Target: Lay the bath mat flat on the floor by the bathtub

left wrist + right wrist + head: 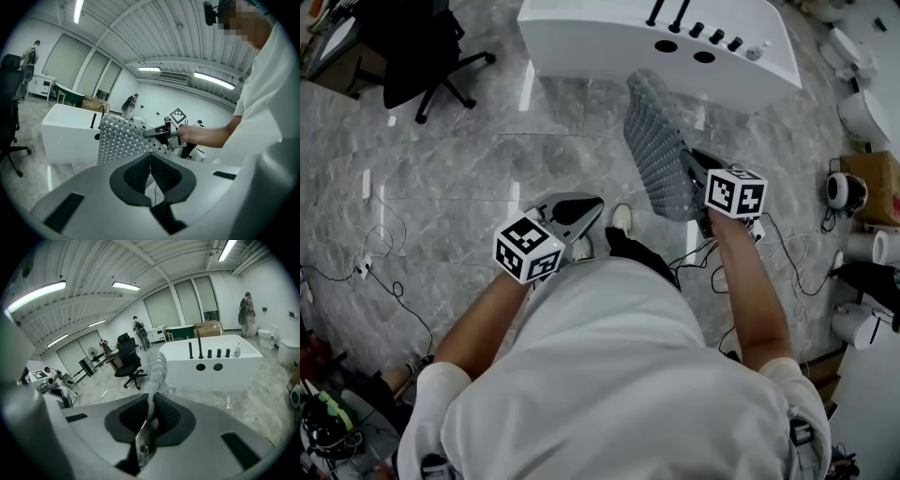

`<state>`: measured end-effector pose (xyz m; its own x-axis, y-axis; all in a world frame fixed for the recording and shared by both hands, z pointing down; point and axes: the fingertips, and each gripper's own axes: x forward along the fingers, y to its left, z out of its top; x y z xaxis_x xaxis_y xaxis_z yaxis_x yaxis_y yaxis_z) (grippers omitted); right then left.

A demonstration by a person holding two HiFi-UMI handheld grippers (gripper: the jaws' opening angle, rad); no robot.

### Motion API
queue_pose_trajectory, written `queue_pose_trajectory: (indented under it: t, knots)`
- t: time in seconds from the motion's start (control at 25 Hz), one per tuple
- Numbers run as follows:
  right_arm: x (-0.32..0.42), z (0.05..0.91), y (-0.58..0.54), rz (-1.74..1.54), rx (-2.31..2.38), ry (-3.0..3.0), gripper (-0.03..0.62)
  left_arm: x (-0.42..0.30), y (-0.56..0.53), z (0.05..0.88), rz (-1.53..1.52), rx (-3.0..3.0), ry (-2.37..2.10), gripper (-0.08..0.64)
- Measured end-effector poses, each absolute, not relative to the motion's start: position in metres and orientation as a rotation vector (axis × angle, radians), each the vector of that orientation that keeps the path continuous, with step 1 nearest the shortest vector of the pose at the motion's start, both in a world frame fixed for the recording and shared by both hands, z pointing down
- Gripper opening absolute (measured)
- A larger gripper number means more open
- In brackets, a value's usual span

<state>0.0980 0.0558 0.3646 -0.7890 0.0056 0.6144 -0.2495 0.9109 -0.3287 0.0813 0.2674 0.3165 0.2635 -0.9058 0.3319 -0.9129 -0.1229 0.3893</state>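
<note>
The grey bath mat (pixel 659 145), studded with pale dots, hangs in the air in front of the white bathtub (pixel 609 37), off the marble floor (pixel 469 178). My right gripper (pixel 694 167) is shut on the mat's edge. In the right gripper view the mat (pixel 156 369) rises edge-on from between the shut jaws of that gripper (pixel 150 416), with the bathtub (pixel 211 364) behind it. My left gripper (pixel 586 208) is shut with nothing in it, left of the mat and apart from it. The left gripper view shows this gripper (pixel 150 161) with its pads pressed together and the mat (pixel 123 139) beyond.
A black office chair (pixel 422 47) stands at the back left. Cables (pixel 389 281) trail over the floor at the left and by my feet. Rolls and a cardboard box (pixel 872 183) crowd the right edge. People (pixel 139 331) stand far back in the room.
</note>
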Motion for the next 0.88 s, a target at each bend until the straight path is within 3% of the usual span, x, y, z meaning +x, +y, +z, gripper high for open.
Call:
queue_pose_trajectory:
  t: [0.6,0.88]
  knots:
    - [-0.032,0.449,-0.022,0.42,-0.002,-2.327,0.046,-0.005,0.143,0.323,-0.009,1.894,-1.751,0.018]
    - [-0.134,0.48,-0.023,0.446,0.024,-2.292,0.048,-0.088,0.123,0.339,0.005,1.95,-1.635,0.018]
